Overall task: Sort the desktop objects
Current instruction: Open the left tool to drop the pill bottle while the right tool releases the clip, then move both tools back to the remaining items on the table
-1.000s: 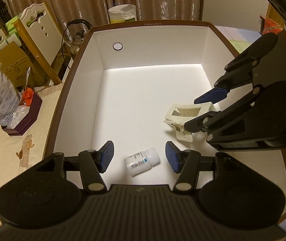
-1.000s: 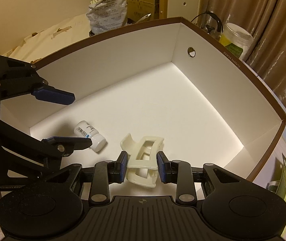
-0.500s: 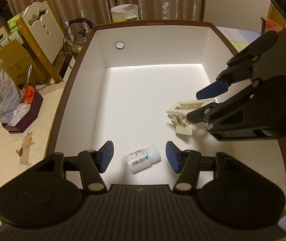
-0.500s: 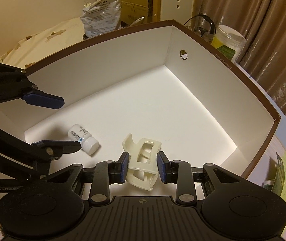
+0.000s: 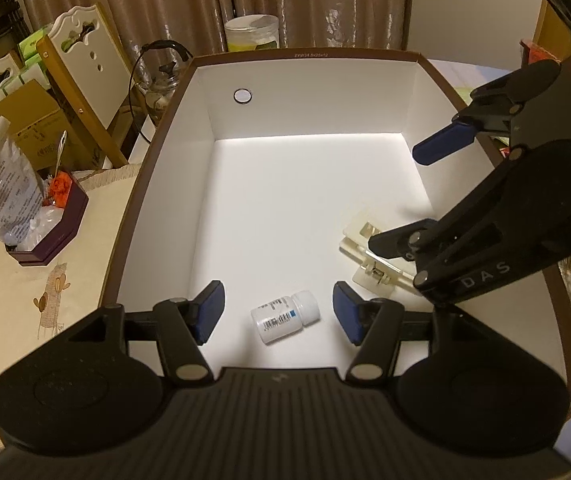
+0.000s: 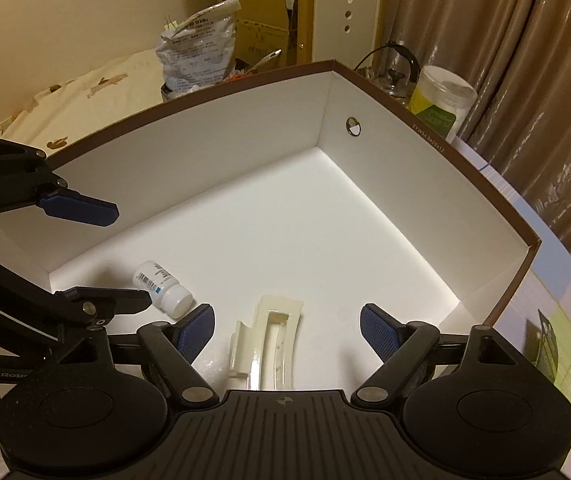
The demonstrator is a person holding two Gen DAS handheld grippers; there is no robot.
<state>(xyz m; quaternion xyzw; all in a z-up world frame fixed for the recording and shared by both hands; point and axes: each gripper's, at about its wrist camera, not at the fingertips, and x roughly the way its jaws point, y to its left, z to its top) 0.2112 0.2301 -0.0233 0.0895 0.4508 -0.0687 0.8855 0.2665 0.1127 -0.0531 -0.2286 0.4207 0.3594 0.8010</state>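
Observation:
A brown-rimmed box with white inside holds two things. A small white pill bottle lies on its side on the box floor. A cream hair claw clip lies flat on the floor to its right. My left gripper is open and empty, its fingers either side of the bottle and above it. My right gripper is open and empty, hovering over the clip; it also shows in the left wrist view.
The box stands on a table with a cream patterned cloth. To its left are a dark tray with a foil bag. White chairs, a kettle and a lidded jar stand behind.
My right gripper opened and let go of the hair clip, which now lies flat on the box floor. My left gripper stayed open over the bottle.

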